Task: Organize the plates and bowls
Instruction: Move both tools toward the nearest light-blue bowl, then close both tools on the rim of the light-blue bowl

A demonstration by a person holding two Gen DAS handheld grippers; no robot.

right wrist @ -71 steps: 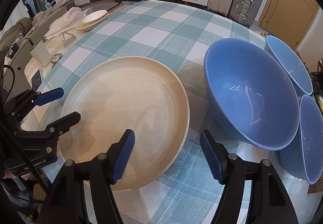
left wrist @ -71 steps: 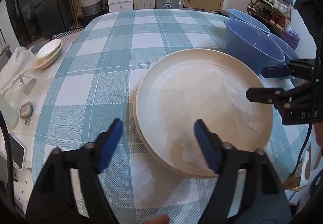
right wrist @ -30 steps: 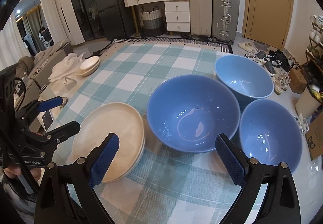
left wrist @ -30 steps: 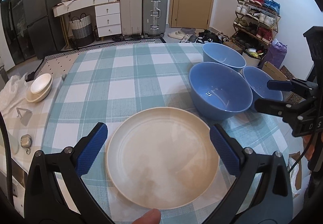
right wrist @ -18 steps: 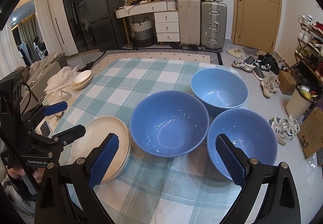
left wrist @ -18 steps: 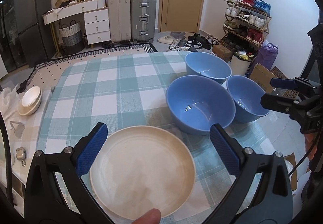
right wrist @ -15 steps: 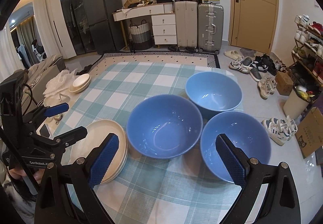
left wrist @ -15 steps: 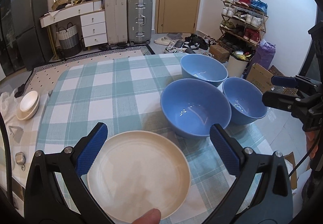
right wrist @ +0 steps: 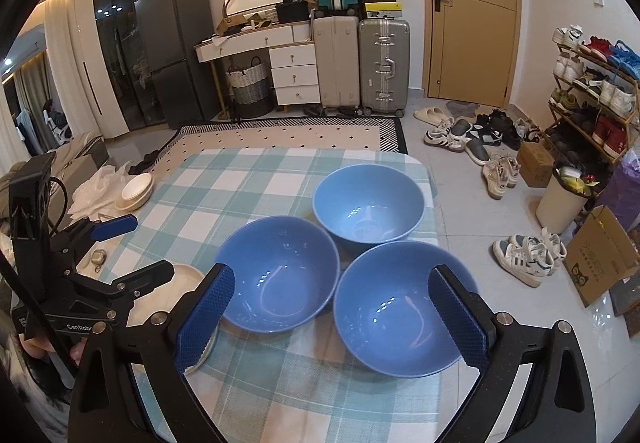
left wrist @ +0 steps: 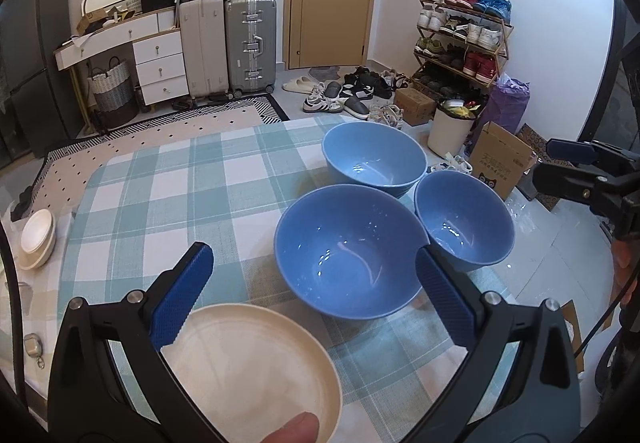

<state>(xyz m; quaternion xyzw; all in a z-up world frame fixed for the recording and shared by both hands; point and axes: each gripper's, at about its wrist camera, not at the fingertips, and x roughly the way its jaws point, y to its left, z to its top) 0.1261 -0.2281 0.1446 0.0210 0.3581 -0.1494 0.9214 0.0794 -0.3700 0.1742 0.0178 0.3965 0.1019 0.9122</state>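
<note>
My left gripper (left wrist: 312, 291) hangs above the worktop (left wrist: 160, 179) with its jaws spread wide and holding nothing; the cream plate stack (left wrist: 248, 367) lies just below them. My right gripper (right wrist: 332, 315) is equally spread and empty over the nearest blue bowl (right wrist: 396, 307). Beside that sits the left blue bowl (right wrist: 280, 279), the far blue bowl (right wrist: 368, 203) behind, all three clustered close together.
</note>
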